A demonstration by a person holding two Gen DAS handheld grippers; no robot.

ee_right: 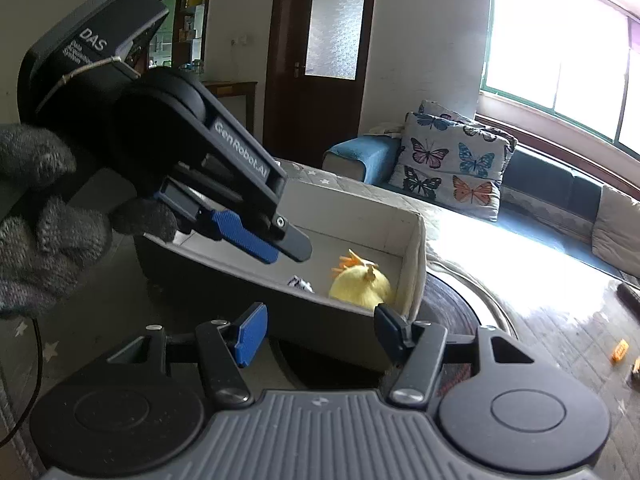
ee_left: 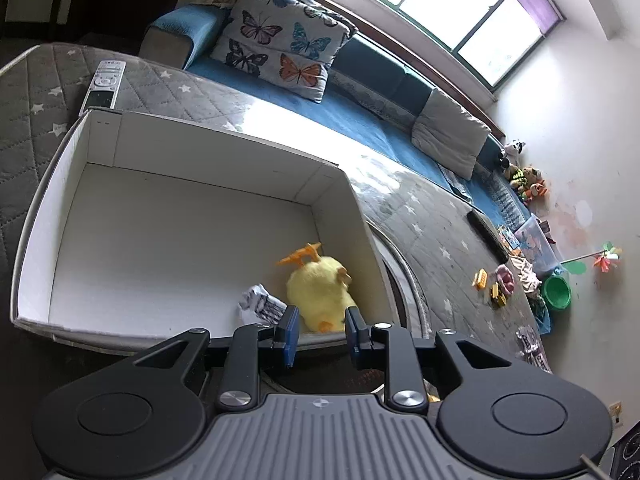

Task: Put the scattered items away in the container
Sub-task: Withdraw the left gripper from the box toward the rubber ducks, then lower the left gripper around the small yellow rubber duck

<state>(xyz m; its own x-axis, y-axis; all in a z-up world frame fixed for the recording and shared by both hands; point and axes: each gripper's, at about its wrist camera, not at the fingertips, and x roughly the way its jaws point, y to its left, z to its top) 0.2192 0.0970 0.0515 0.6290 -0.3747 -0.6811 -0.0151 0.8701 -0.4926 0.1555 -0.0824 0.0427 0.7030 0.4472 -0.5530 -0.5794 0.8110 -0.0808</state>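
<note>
Above box (ee_left: 60, 216) near wall: both grippers (ee_left: 321, 334) (ee_right: 316, 330) empty, jaws spread — yellow plush (ee_left: 320, 292) inside. Lift clear, swing right — target scattered toys (ee_left: 494, 286).

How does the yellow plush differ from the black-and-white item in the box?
The yellow plush is far bigger and fluffy, with orange parts; the black-and-white item is small and patterned. The plush lies nearer the side wall, the item beside it. Both lie inside the white box.
</note>
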